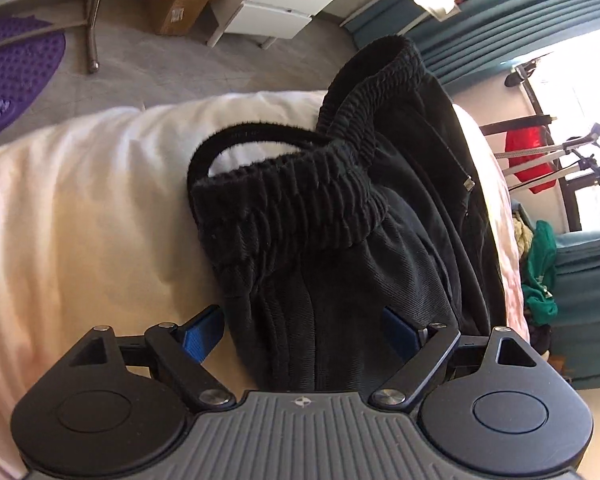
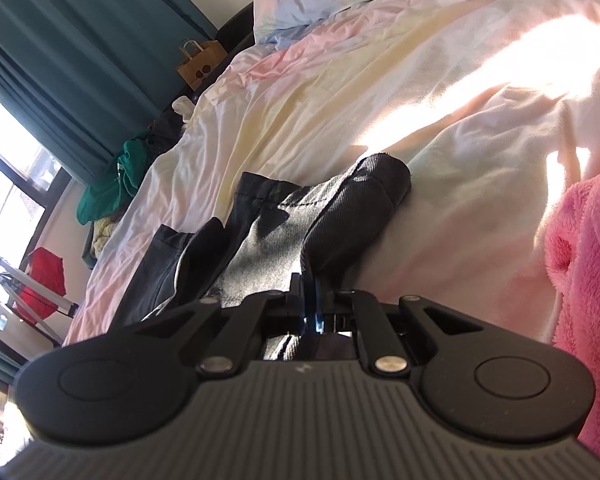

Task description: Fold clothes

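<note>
Black trousers (image 1: 340,240) lie on a pastel bed (image 2: 380,100). The left tongs (image 1: 304,328) straddle the fabric, spread wide. The right tongs (image 2: 310,300) pinch the trousers.

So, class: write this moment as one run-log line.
task: fold clothes | left hand-held gripper: open, straddling black trousers | right hand-held gripper: shut on trousers | surface: bed sheet

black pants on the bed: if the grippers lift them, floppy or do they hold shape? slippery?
Likely floppy: the black pants bunch and drape in soft folds on the bedsheet. Probably not slippery: ribbed weave and a gathered elastic waistband give grip. The right gripper looks shut on the cloth, so thin layers seem pinchable.
</note>
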A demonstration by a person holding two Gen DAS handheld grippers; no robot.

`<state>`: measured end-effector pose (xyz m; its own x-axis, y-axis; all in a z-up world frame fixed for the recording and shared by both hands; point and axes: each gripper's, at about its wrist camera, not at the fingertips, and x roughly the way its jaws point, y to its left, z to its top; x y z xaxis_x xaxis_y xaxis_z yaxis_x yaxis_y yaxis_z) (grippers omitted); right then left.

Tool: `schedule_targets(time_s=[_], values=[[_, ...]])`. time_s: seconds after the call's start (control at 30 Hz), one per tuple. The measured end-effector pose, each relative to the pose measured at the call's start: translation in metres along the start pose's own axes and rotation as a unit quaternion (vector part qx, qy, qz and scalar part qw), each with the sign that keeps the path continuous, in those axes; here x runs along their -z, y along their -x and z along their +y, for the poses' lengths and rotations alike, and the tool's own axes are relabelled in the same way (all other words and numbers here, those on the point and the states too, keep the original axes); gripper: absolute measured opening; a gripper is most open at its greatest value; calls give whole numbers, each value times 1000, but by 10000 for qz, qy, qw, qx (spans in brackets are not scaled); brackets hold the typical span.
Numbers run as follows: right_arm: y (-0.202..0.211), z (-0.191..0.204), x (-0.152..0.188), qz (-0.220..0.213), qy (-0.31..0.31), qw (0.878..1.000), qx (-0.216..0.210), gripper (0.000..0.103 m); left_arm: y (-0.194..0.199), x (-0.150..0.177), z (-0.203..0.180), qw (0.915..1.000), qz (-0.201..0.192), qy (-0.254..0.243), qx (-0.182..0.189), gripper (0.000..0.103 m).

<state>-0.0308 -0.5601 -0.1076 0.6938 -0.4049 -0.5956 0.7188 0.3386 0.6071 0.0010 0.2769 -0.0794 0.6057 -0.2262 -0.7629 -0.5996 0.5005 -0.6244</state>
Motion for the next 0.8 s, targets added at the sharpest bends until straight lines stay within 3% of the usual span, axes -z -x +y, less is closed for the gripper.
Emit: schedule_targets(time_s=[0.13, 0.2, 0.37, 0.47, 0.67, 0.8], values=[[-2, -9, 0, 50, -434, 9990, -79, 11, -12, 1, 2, 9997, -34, 108, 195, 80], [-5, -14, 0, 103, -627, 9979, -133, 12, -9, 2, 4, 9991, -123, 164, 358, 72], [-13, -26, 1, 173, -1052, 9942, -133, 32, -2, 1, 23, 9922, -163, 767, 965, 40], [-16, -32, 1, 170, -1296, 9912, -192, 34, 6, 4, 29, 9871, -205, 914, 1301, 26], [-23, -33, 0, 105, -1390, 9901, -133, 35, 21, 8, 22, 9859, -400, 592, 1513, 19], [-25, -32, -1, -42, -1304, 9914, -145, 38, 15, 6, 27, 9858, -286, 692, 1501, 20]])
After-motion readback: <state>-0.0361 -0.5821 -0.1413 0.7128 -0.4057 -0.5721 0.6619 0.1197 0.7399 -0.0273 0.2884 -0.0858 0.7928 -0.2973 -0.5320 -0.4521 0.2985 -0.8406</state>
